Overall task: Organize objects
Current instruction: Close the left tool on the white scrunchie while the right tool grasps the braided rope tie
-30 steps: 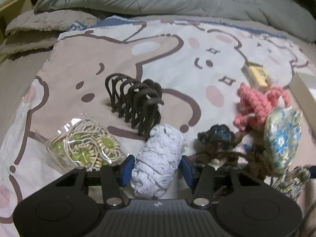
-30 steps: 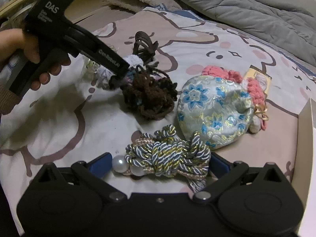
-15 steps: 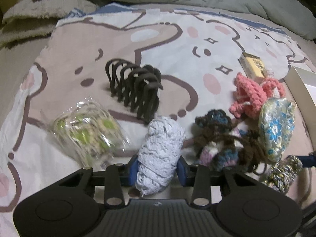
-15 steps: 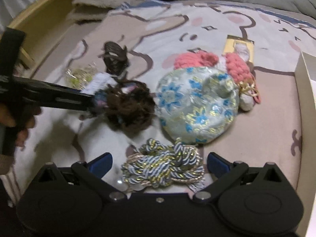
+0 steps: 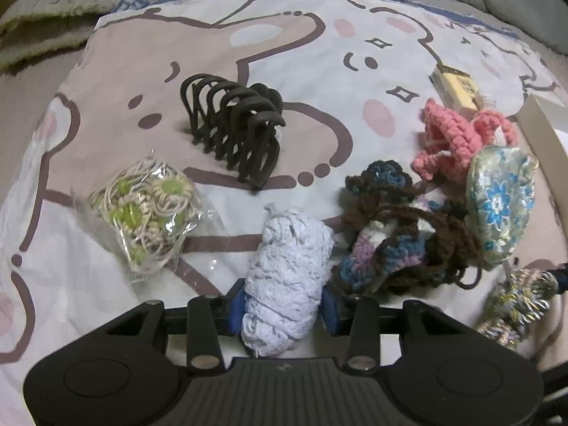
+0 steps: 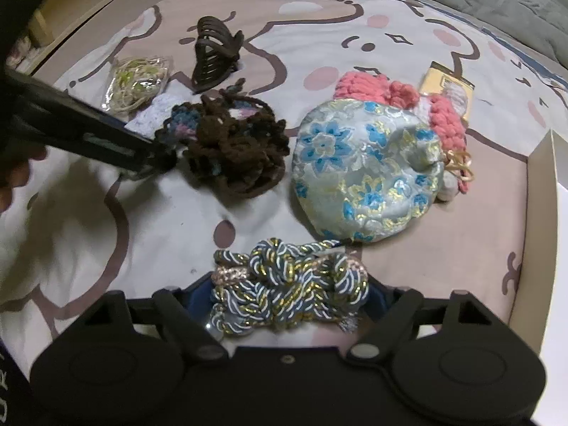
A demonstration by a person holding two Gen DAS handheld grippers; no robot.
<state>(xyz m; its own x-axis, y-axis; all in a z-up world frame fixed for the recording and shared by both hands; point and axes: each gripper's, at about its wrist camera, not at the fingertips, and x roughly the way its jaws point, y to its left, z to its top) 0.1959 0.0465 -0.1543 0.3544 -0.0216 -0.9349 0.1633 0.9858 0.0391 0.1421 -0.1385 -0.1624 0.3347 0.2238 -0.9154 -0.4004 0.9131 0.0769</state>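
The bed (image 5: 355, 81) with its cartoon-print cover carries everything. Just ahead of the right claw (image 6: 289, 301) lies the floral brocade pouch (image 6: 365, 174). To the right of the left claw (image 5: 282, 307) sits a brown yarn bundle (image 5: 397, 234), a dark hair clip (image 5: 238, 135) farther ahead. The left claw's jaws are opening, pads against the white crochet roll (image 5: 287, 280). The right claw's jaws are closing on the twisted cord knot (image 6: 287, 284).

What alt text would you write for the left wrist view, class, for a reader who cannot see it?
The left gripper has its jaws around a white crocheted bundle on a cartoon-print bedsheet, the jaws easing open slightly. Beyond lie a dark claw hair clip, a bag of hair ties and yarn pieces.
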